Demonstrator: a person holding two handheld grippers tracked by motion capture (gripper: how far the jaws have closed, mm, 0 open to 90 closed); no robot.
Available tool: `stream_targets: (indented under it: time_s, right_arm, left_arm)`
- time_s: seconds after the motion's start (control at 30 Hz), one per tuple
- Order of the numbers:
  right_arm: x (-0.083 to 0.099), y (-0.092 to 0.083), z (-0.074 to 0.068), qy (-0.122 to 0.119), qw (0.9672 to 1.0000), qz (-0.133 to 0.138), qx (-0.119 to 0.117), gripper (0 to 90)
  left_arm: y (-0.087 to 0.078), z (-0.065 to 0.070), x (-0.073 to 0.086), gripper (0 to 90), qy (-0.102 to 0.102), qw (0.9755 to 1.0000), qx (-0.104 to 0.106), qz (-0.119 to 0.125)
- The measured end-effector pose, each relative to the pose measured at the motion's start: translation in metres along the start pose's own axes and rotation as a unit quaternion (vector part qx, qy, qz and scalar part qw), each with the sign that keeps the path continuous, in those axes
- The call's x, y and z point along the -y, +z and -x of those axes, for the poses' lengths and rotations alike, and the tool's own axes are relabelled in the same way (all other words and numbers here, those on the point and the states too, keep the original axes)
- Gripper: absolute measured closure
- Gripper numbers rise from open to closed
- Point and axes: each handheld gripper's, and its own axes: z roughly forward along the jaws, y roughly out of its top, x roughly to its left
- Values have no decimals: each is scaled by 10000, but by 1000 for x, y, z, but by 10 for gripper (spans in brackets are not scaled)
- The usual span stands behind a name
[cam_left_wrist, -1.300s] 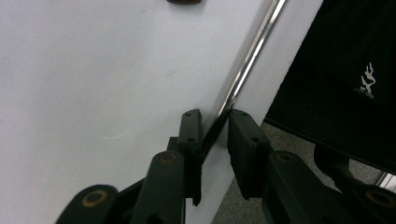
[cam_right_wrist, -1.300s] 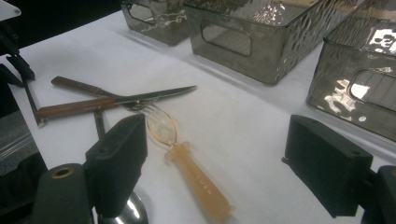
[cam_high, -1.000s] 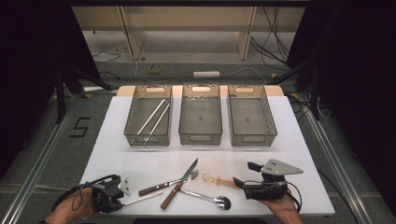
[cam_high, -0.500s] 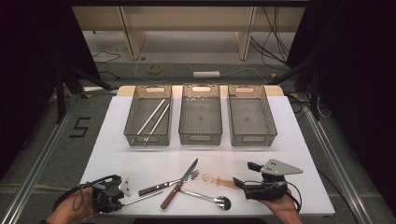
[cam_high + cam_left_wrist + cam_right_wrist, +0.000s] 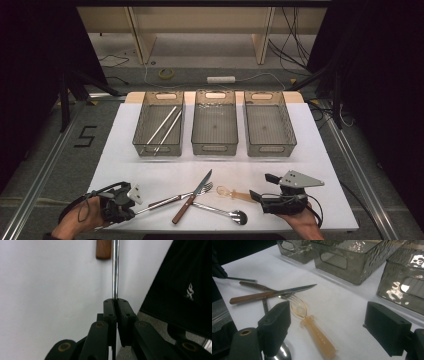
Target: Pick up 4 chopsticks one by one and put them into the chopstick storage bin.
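The left gripper (image 5: 115, 305) pinches only the chopstick (image 5: 115, 270) tip (right gripper (image 5: 337, 327) wide open, empty), so lifting may swing it against the knife (image 5: 192, 196).

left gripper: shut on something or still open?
Shut. The left gripper has its jaws pinched together on the metal rod, which runs straight out from between them.

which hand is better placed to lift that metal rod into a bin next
Left. The left gripper is already shut on the metal rod, while the right gripper sits open over the translucent spoon.
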Motion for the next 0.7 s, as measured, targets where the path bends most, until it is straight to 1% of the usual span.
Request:
stream_targets:
  time_s: [0.03, 0.07, 0.1, 0.13, 0.17, 0.2, 0.23, 0.27, 0.3, 0.37, 0.4, 0.5, 0.57, 0.6, 0.67, 0.7]
  right_arm:
    - [0, 0, 0, 2, 10000, 2, 0, 219]
    - [0, 0, 0, 2, 10000, 2, 0, 219]
    - [0, 0, 0, 9, 10000, 7, -5, 219]
    - [0, 0, 0, 11, 10000, 9, -5, 218]
    - [0, 0, 0, 11, 10000, 9, -4, 219]
    - [0, 0, 0, 11, 10000, 9, -4, 219]
    - [0, 0, 0, 5, 10000, 11, -6, 219]
    - [0, 0, 0, -1, 10000, 10, -9, 219]
    - [0, -1, 0, 9, 10000, 7, -5, 218]
    - [0, -1, 0, 6, 10000, 12, -4, 218]
    - [0, -1, 0, 7, 10000, 21, -4, 218]
    - [0, -1, 1, 5, 10000, 16, -2, 218]
    - [0, 0, 0, 14, 10000, 11, -2, 218]
    - [0, 0, 0, 14, 10000, 11, -2, 218]
    - [0, 0, 1, 3, 10000, 11, -3, 219]
    - [0, 0, 1, 7, 10000, 13, -3, 219]
  left_arm:
    - [-4, -2, -4, 855, -82, 9998, -23, 160]
    - [-4, -2, -4, 854, -82, 9998, -23, 160]
    - [-7, -3, -6, 855, -173, 9994, -93, 269]
    - [-10, -4, -8, 855, -181, 9994, -129, 281]
    - [-15, -6, -12, 855, -329, 9979, -219, 507]
    - [-15, -6, -12, 855, -329, 9979, -219, 507]
    - [-19, -8, -15, 855, -297, 9974, -265, 603]
    - [-21, -9, -16, 855, -344, 9964, -293, 719]
    - [-24, -12, -18, 855, -420, 9950, -363, 827]
    - [-28, -17, -22, 855, -520, 9929, -458, 968]
    - [-29, -19, -23, 854, -541, 9923, -475, 1009]
    - [-34, -25, -28, 854, -672, 9888, -500, 1233]
    - [-38, -31, -35, 855, -717, 9862, -594, 1367]
    - [-38, -31, -35, 854, -717, 9862, -594, 1367]
    - [-41, -36, -41, 854, -781, 9839, -590, 1497]
    - [-42, -38, -43, 854, -773, 9833, -601, 1536]
